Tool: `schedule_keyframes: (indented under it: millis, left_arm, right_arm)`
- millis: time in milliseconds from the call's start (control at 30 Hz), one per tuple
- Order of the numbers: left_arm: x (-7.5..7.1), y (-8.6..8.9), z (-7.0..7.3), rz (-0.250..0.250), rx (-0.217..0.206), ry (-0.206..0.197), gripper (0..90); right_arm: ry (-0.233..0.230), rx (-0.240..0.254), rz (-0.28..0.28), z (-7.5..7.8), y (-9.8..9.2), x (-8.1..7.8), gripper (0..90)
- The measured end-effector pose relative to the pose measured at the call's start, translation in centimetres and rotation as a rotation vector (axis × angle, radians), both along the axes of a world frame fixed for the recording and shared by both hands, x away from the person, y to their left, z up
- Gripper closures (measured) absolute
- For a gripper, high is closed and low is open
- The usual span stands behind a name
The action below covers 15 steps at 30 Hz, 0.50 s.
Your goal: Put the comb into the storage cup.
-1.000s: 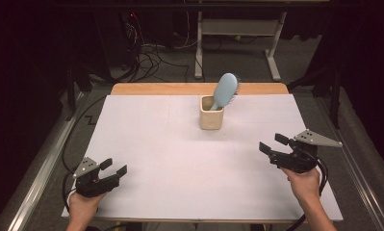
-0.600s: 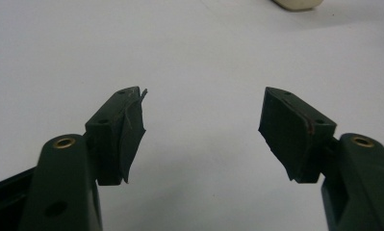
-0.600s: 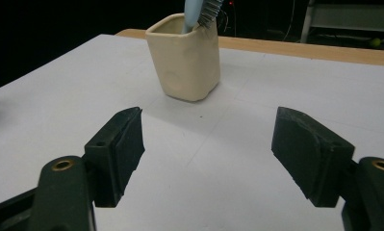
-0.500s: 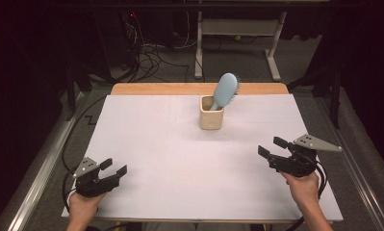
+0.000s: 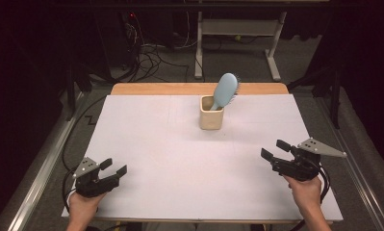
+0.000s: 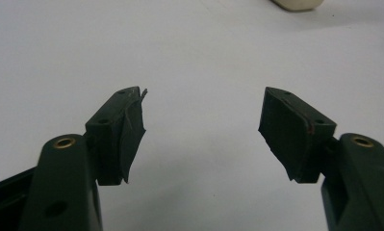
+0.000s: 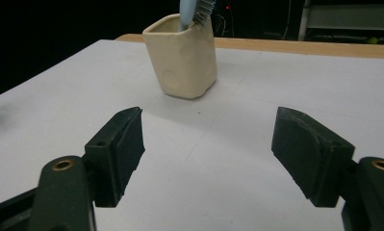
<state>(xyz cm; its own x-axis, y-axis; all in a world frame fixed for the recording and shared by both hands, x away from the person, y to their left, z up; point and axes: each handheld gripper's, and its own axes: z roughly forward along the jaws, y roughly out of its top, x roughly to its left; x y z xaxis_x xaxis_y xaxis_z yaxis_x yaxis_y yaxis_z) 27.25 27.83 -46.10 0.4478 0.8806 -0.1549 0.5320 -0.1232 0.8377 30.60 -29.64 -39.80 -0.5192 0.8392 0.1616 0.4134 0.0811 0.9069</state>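
A cream square cup (image 5: 211, 113) stands at the back middle of the white table. A light blue hairbrush (image 5: 224, 90) leans in it, head up and tilted right. In the right gripper view the cup (image 7: 183, 55) is ahead, with the hairbrush handle (image 7: 186, 10) rising out of it. My left gripper (image 5: 113, 168) rests near the front left corner, open, nothing between its jaws. My right gripper (image 5: 275, 150) is held at the front right, pointing left toward the table's middle, open and empty. The left gripper (image 6: 201, 120) looks over bare white table, with the cup's base (image 6: 298, 4) at the top edge.
The white sheet (image 5: 180, 159) covers the table; a wooden strip (image 5: 156, 89) shows along its far edge. Cables (image 5: 151, 55) and a desk frame (image 5: 237, 36) lie on the dark floor beyond. A metal rail (image 5: 40, 168) runs along the left side.
My right gripper has drifted a little lower and toward the front edge. The left gripper, cup and hairbrush have not moved.
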Motion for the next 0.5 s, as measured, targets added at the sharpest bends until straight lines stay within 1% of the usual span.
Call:
schedule_keyframes:
  millis: [267, 367, 500]
  left_arm:
    - [-0.02, 0.0, 0.01, 0.0, 0.0, -0.001, 33.1]
    - [-0.01, -0.01, 0.0, 0.0, 0.0, -0.001, 33.1]
    - [-0.02, 0.0, 0.0, 0.0, 0.0, -0.001, 33.0]
  right_arm:
    - [0.005, 0.009, 0.002, -0.38, -0.08, -0.45, 27.4]
    - [0.007, 0.022, 0.003, -0.47, -0.14, -0.62, 27.3]
    - [0.012, 0.029, 0.002, -0.73, -0.15, -0.84, 27.4]
